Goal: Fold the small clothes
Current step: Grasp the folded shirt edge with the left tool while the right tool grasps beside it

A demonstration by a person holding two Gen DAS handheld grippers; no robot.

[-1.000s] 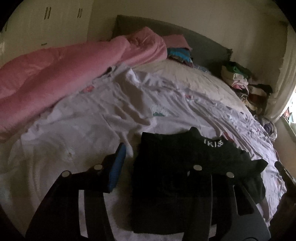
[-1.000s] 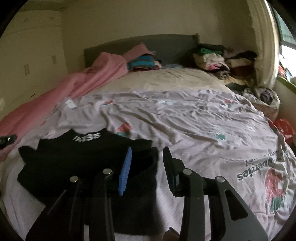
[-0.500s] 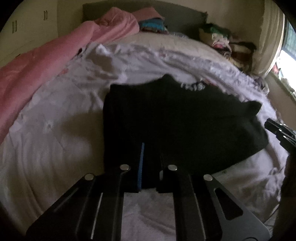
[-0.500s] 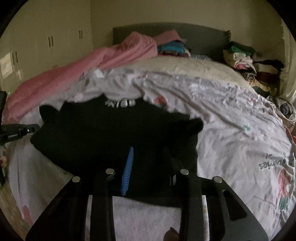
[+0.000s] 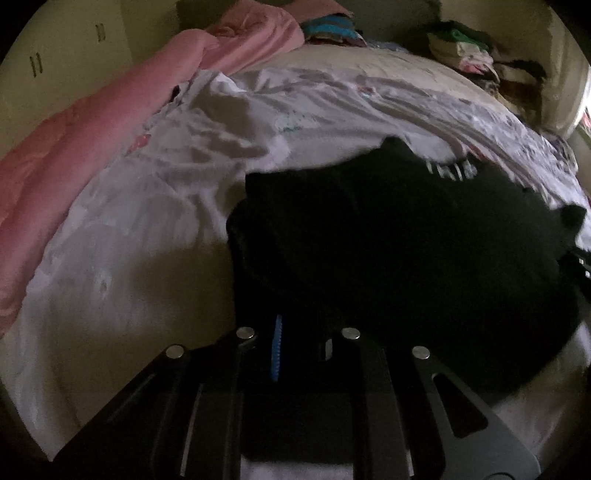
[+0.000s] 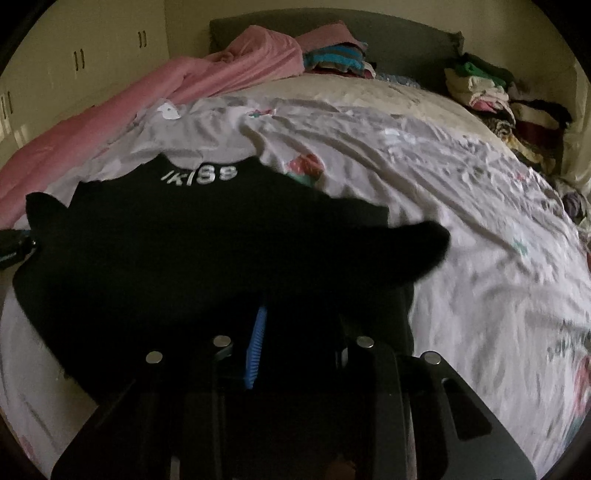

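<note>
Your left gripper has its jaws drawn close on the near hem of the black T-shirt, fabric pinched between them; the shirt spreads ahead and to its right. Your right gripper is likewise closed down on the hem, the shirt lying ahead and to its left, white lettering far ahead.

The risk, as I judge it: lift unevenly and one sleeve drags or folds under, or the thin hem slips from a pinch.

The shirt rests on a rumpled printed bedsheet. A pink duvet lies far left of your left gripper, a grey headboard beyond, piled clothes far right.
</note>
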